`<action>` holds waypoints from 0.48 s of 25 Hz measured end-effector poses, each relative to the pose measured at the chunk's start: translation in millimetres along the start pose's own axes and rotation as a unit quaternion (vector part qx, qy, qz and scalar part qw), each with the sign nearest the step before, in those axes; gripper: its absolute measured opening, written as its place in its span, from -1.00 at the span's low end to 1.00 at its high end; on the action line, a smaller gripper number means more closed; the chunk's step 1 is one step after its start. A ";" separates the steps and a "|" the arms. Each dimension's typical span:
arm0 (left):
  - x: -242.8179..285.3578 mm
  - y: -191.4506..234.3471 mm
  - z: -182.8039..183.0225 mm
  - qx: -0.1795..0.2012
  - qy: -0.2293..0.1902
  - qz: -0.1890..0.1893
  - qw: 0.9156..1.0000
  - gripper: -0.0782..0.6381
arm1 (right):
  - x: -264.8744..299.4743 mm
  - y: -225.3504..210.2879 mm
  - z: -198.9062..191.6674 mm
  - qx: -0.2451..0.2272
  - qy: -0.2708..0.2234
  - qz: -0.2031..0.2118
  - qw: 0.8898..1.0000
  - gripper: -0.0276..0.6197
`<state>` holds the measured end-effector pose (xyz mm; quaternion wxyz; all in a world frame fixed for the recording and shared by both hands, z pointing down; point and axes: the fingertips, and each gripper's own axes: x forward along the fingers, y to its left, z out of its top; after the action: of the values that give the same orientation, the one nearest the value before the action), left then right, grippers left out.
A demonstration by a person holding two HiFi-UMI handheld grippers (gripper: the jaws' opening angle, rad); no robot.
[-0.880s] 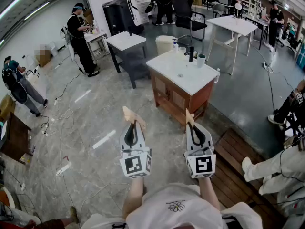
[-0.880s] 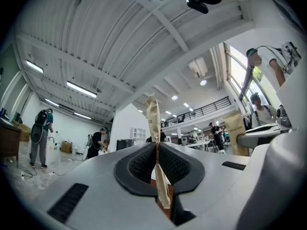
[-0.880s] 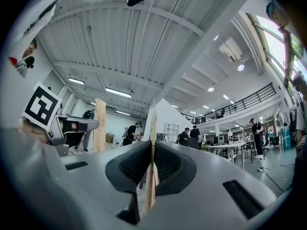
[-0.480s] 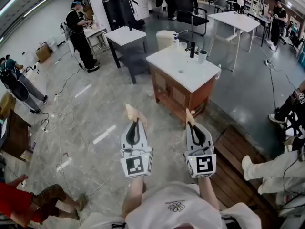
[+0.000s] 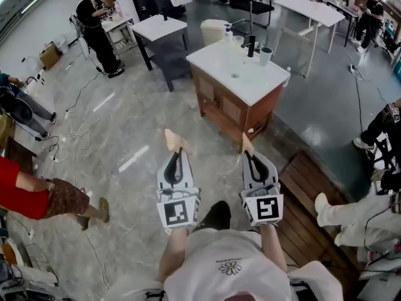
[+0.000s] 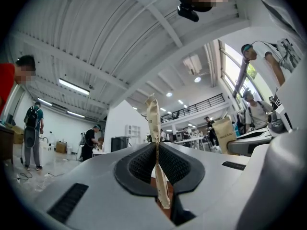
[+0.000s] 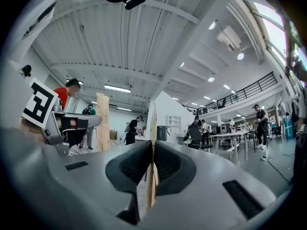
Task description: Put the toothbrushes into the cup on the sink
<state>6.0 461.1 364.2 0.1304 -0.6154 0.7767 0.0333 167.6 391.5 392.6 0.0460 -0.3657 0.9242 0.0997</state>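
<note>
The sink [image 5: 220,61] is a white top on a brown wooden cabinet, a few steps ahead in the head view. A black tap [image 5: 251,46] and a pale green cup [image 5: 265,56] stand at its far side. Any toothbrushes are too small to make out. My left gripper [image 5: 170,140] and right gripper [image 5: 245,144] are held side by side in front of me above the floor, well short of the sink. Both are shut with nothing between the tan jaws. The left gripper view [image 6: 153,114] and right gripper view [image 7: 152,119] look out level across the hall.
A dark table with a white top [image 5: 160,27] and a pale bin [image 5: 214,31] stand behind the sink, and a white table [image 5: 310,8] beyond. A wooden platform [image 5: 307,212] lies on the right. Cables [image 5: 75,137] trail over the floor. A person in red [image 5: 28,193] crouches on the left.
The sink has come nearer in the head view. The person in red has moved further in on the left. Both grippers stay shut and side by side.
</note>
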 end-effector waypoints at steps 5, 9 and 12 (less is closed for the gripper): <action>25.7 5.3 -13.1 -0.015 0.004 -0.001 1.000 -0.70 | 21.6 -10.9 -15.1 0.015 0.017 0.002 1.000 -0.85; 75.2 8.8 -27.2 -0.020 -0.006 -0.009 1.000 -0.70 | 64.2 -27.8 -27.1 -0.003 0.015 0.004 1.000 -0.85; 112.1 16.0 -35.9 -0.030 -0.008 -0.011 0.999 -0.70 | 97.7 -39.0 -33.4 -0.004 0.012 0.004 1.000 -0.85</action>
<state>-38.6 351.1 369.8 0.1183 -0.6273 0.7675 0.0596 122.7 291.4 403.9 0.0331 -0.3631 0.9259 0.0990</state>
